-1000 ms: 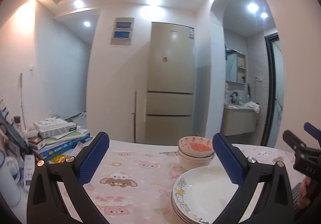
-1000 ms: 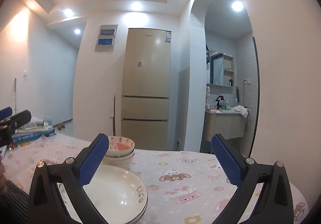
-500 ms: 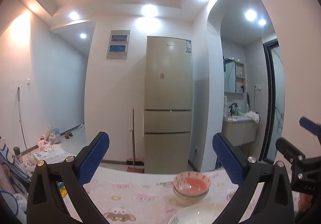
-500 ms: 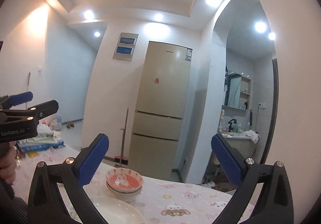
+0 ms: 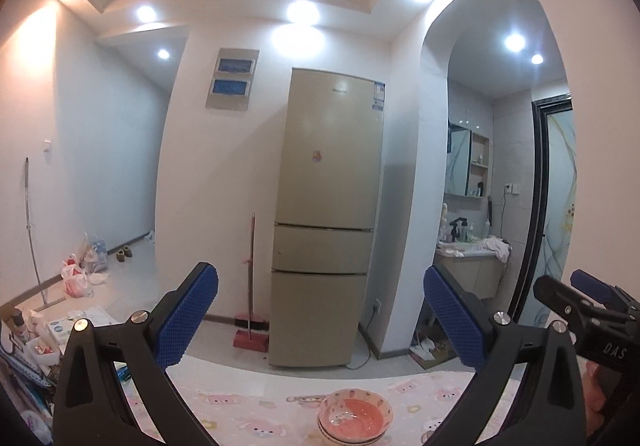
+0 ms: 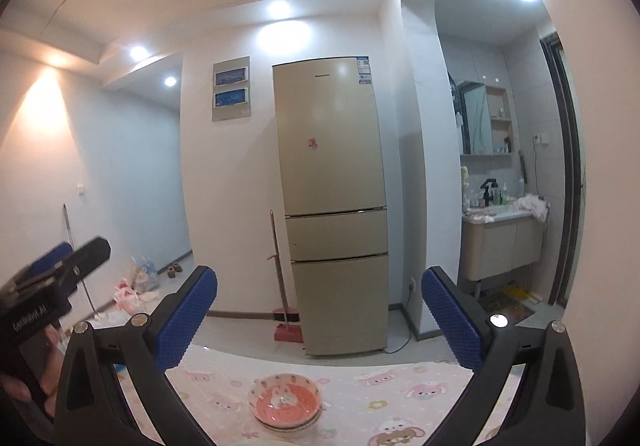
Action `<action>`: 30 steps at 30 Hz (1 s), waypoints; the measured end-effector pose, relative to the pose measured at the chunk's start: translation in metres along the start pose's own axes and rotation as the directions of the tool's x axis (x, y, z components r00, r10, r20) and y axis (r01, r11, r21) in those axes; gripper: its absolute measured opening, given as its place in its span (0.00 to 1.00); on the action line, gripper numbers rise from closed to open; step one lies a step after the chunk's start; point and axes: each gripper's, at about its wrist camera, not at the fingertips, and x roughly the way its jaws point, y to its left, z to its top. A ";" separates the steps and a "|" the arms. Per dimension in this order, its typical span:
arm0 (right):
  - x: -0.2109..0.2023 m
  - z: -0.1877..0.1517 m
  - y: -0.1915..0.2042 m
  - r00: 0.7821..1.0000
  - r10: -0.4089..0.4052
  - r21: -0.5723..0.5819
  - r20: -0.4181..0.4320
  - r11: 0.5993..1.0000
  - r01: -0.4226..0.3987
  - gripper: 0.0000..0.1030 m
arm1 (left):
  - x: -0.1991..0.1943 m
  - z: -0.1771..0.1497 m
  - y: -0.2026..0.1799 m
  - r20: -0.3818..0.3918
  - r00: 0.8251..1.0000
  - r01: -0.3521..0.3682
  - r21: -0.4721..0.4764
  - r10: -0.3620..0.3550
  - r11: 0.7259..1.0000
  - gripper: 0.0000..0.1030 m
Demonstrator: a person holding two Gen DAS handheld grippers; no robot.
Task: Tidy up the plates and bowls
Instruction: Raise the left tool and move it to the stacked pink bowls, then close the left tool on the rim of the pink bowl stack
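A short stack of bowls (image 5: 355, 417) (image 6: 285, 402) with a pink-red inside stands on the table with the pink cartoon cloth (image 5: 248, 402) (image 6: 400, 394), low in both views. My left gripper (image 5: 320, 310) is open and empty, raised high above the table and well back from the bowls. My right gripper (image 6: 319, 308) is open and empty too, held at a similar height. Each view catches the other gripper at its edge: the right gripper (image 5: 588, 310), the left gripper (image 6: 52, 286). The stacked plates are out of frame.
A tall beige fridge (image 5: 328, 214) stands against the far wall with a red broom and dustpan (image 5: 251, 326) beside it. An arch at the right opens onto a washbasin cabinet (image 6: 500, 242). Boxes and clutter (image 5: 36, 338) crowd the table's left end. Bags lie on the floor (image 5: 80, 278).
Both grippers have risen and tilted up, away from the table. The white plates have dropped out of both views and the bowls have sunk to the bottom edge. Both stayed open.
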 end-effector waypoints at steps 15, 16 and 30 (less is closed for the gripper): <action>0.097 -0.052 -0.020 0.983 0.039 0.060 -0.178 0.998 -0.028 1.00 | 0.087 -0.061 0.001 -0.248 0.969 0.010 -0.003 -0.010 1.000 1.00; 0.107 -0.058 -0.022 0.977 0.050 0.067 -0.206 0.997 -0.036 1.00 | 0.094 -0.065 0.000 -0.273 0.962 0.019 -0.004 -0.020 1.000 1.00; 0.218 -0.166 -0.051 0.803 0.270 0.338 -0.531 0.937 -0.092 1.00 | 0.193 -0.162 0.039 -0.631 0.751 0.029 -0.261 -0.193 0.965 1.00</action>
